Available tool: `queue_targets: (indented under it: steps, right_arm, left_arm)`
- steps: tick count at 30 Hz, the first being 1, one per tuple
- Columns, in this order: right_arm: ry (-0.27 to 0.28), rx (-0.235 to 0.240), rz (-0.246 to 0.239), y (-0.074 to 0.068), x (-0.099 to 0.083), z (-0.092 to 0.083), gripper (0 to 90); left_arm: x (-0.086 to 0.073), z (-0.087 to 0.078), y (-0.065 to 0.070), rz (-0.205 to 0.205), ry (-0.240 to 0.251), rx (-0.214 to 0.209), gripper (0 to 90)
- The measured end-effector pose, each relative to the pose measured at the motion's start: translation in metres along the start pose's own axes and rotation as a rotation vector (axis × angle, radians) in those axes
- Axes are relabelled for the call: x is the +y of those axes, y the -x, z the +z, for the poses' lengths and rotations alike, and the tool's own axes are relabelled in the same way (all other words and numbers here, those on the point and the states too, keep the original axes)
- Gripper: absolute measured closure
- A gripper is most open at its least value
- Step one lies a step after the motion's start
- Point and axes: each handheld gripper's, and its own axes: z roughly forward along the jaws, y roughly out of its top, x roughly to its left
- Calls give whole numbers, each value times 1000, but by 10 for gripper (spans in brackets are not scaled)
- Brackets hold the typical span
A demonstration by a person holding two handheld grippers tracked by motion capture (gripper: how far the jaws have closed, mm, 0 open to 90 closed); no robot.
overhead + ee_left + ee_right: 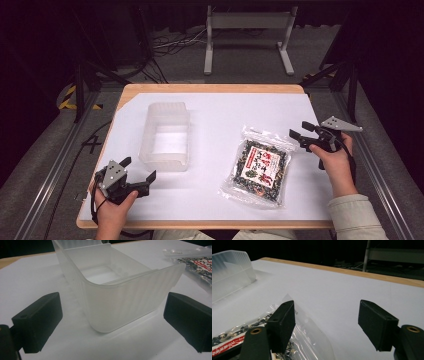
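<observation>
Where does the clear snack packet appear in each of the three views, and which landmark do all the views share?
High view: the snack packet lies right of centre on the white table sheet.
Left gripper view: upper right corner, beyond the frosted plastic bin.
Right gripper view: lower left, behind the left finger.
Shared landmark: the frosted plastic bin, also at the right gripper view's upper left.

packet [260, 169]: clear plastic, dark contents, red-and-white label, lying flat on the white sheet, slightly tilted | tub [166, 135]: frosted, ribbed, open-topped, empty, upright, left of packet, apart
</observation>
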Motion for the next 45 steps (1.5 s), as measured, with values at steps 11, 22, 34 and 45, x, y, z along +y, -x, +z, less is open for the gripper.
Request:
queue_targets:
  steps: [11, 22, 34, 45]
  right_arm:
    - [-96, 5, 74, 5, -11, 9, 299]
    - [-199, 64, 67, 2, -22, 19, 375]
    - [-292, 94, 120, 0, -31, 25, 365]
    - [-336, 118, 178, 1, -32, 25, 467]
  left_arm:
    - [0, -1, 0, -3, 7, 1, 33]
    - [-1, 0, -2, -7, -10, 1, 41]
    - [-2, 1, -2, -11, -23, 7, 43]
    - [-2, 1, -2, -7, -31, 12, 45]
